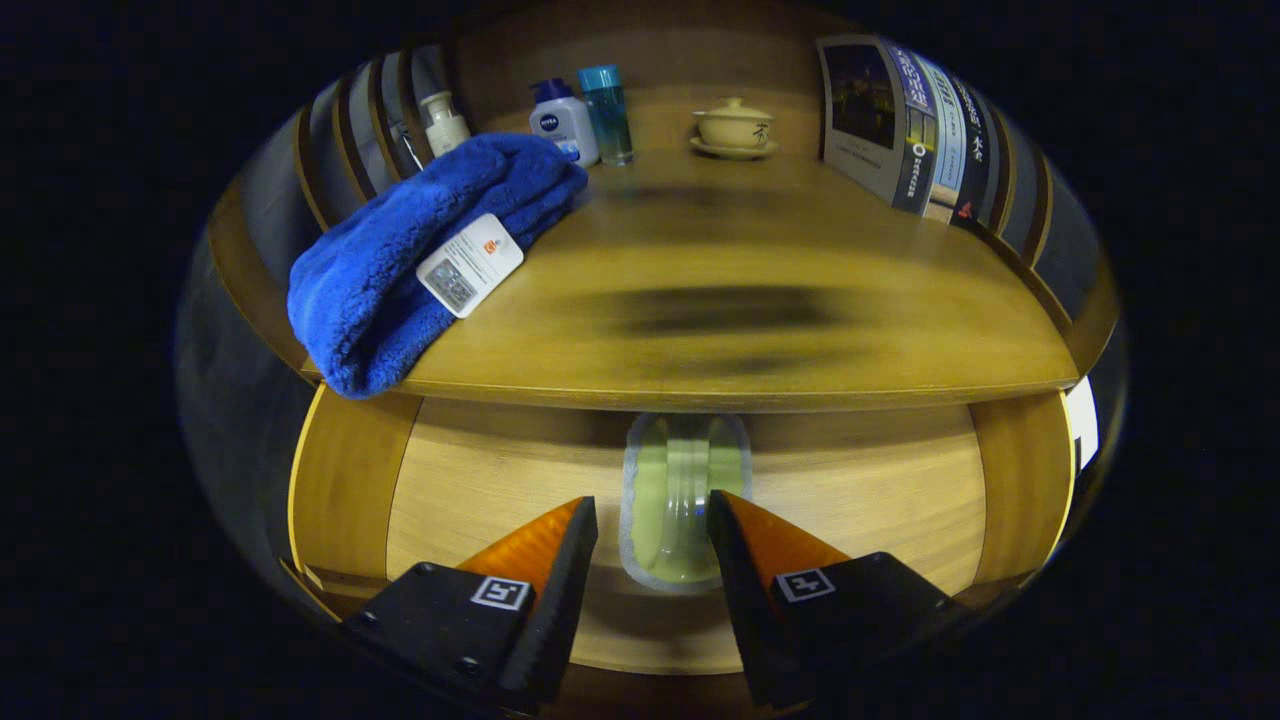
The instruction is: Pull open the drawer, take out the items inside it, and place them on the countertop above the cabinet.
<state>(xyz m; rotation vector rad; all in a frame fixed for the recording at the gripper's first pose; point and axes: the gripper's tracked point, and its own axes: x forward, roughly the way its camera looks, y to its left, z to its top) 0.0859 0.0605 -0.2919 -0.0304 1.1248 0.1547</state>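
Drawer open, brush inside

Hand-held gripper (652,530) at lower centre stands released, fingers spread either side of a pale green scrubbing brush (683,500) lying in the open drawer (860,490), grasping nothing. On the worktop (760,300) above, a blue towel (420,250) lies at upper left, with bottles (585,115), a lidded teacup (735,125) and books (910,125) behind.
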